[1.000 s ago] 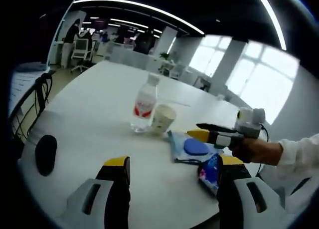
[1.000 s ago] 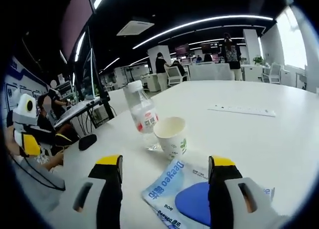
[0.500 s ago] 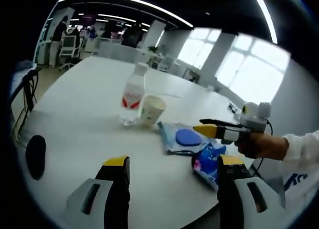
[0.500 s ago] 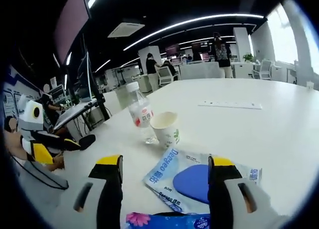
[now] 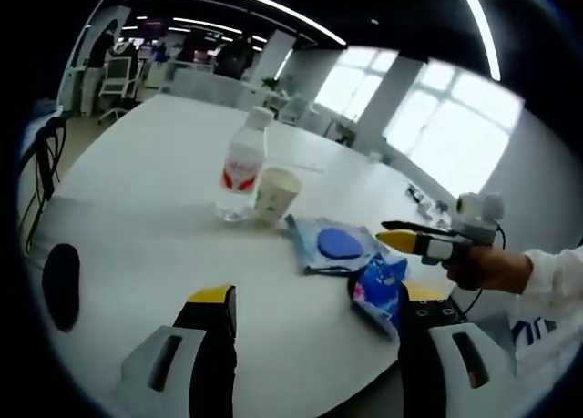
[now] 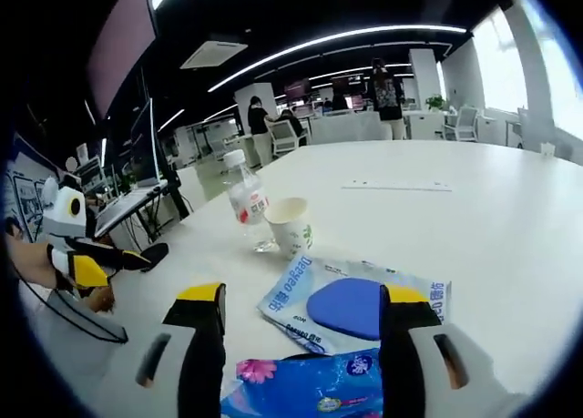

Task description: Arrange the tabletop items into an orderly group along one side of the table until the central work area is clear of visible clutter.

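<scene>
1. Left gripper [image 5: 314,301]: its two yellow-tipped jaws rise from the bottom of the left gripper view, wide apart, with nothing between them. It hangs above the near edge of the white table [image 5: 137,209].
2. Right gripper [image 6: 303,295]: its jaws stand at the bottom of the right gripper view, spread wide and holding nothing. In the left gripper view it enters from the right edge, held in a person's hand [image 5: 478,268] with a white sleeve.
3. Water bottle [image 5: 239,177]: clear, white cap, red label, upright at centre-left of the left gripper view. In the right gripper view it stands left of centre [image 6: 246,202].
4. Paper cup [image 5: 275,194]: upright, just beside the bottle on its right; whether they touch cannot be told. Seen also at the centre of the right gripper view [image 6: 290,226].
5. Light blue packet [image 5: 332,248] with a dark blue oval patch: lying flat just right of the cup in the left gripper view; between the jaws in the right gripper view [image 6: 351,304].
6. Bright blue flowered packet [image 5: 378,290]: near the packet at lower right of the left gripper view, close to the left gripper's right jaw; at the bottom centre of the right gripper view [image 6: 310,391].
7. Black object [image 5: 60,286]: on the table at the far left of the left gripper view, well apart from the group.
8. Background: office chairs and standing persons [image 6: 383,83] in the upper part of the right gripper view.
</scene>
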A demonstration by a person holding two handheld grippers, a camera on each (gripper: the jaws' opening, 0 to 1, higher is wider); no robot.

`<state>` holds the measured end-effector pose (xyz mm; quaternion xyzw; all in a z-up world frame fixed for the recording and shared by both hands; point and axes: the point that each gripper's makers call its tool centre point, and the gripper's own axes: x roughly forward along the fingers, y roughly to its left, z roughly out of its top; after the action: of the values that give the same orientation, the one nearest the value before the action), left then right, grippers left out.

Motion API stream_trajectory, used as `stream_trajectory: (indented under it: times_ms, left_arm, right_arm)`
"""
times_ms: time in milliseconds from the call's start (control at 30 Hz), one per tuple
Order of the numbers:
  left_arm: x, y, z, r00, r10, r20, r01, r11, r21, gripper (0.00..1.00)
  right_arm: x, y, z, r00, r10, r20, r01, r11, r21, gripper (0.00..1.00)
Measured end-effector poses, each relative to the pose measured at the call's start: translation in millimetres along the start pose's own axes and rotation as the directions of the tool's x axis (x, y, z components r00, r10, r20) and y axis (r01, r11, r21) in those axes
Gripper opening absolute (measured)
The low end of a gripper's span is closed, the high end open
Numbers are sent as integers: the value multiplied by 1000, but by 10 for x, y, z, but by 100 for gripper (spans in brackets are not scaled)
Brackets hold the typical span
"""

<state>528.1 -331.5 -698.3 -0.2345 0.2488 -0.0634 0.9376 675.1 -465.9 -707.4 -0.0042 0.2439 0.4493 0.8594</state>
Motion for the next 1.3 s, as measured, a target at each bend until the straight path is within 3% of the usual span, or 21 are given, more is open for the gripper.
stream_trajectory:
  times_ms: [167, 367, 533, 800, 933, 1300]
  left_arm:
    - [50, 32, -50, 999, -30, -24, 31, 999, 20, 71]
    - [51, 31, -23, 1000, -19, -14, 20, 1000, 9, 71]
    - [109, -55, -65, 999, -14, -43, 16, 999, 45, 71]
    - [314, -159, -50, 999, 36, -22, -35, 999, 37, 71]
    - [339, -228, -1, 998, 65, -8, -64, 997, 40, 72]
    - [361, -364, -122, 992, 127, -13, -127, 991, 32, 72]
  right_arm:
    - [-155, -75, -9, 999, -35, 8, 34, 999, 14, 65]
    - [-298, -232, -19, 999, -52, -9, 52, 998, 25, 64]
    - [-397, -384, 67, 999, -46, 9, 46, 998, 51, 64]
    - [-497, -657, 97, 1000, -21, 10, 20, 996, 88, 64]
    - [-537, -716, 89, 1000, 5, 3, -5, 998, 68, 64]
    - [-687, -1061, -16, 1000, 3, 11, -4, 992, 128, 64]
